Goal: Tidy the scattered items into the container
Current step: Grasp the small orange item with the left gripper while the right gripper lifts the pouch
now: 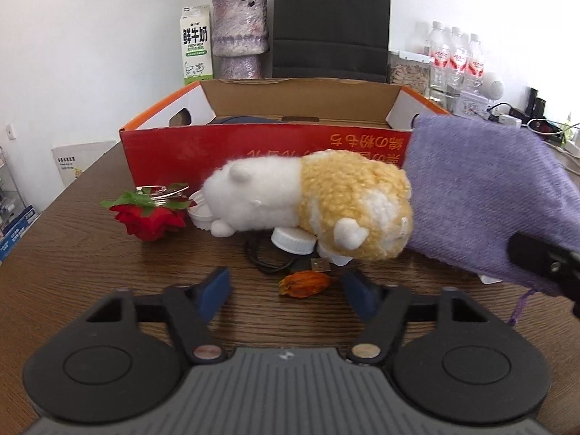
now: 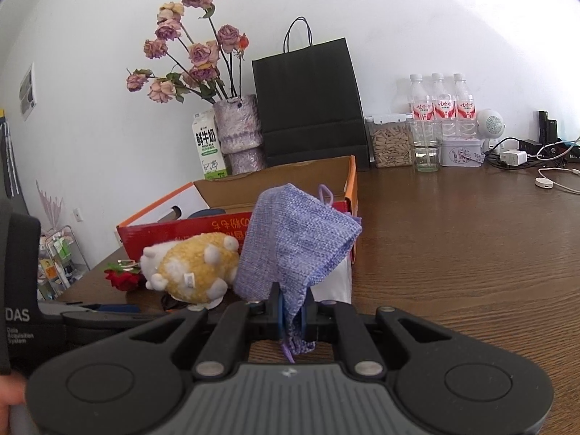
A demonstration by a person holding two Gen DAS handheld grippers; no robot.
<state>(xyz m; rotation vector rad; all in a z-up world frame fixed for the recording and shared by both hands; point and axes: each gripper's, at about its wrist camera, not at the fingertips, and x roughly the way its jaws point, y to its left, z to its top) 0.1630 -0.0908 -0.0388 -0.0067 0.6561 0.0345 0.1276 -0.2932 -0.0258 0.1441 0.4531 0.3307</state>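
My left gripper [image 1: 286,291] stands open low over the wooden table, with a dried orange flower [image 1: 304,282] lying between its blue fingertips and untouched by the pads. Just beyond lie a white and yellow plush toy [image 1: 308,210], white bottle caps [image 1: 291,243], a black cable [image 1: 264,261] and a red rose [image 1: 150,219]. Behind them stands the red cardboard box [image 1: 253,145], open at the top with something dark blue inside. My right gripper [image 2: 293,308] is shut on a purple knitted pouch [image 2: 297,239], held up beside the box's [image 2: 203,228] right end.
Along the back wall stand a milk carton [image 1: 195,45], a vase of dried roses [image 2: 239,134], a black paper bag [image 2: 308,108], water bottles [image 2: 440,105] and a jar [image 2: 391,145]. Chargers and cables [image 2: 514,157] lie at the far right.
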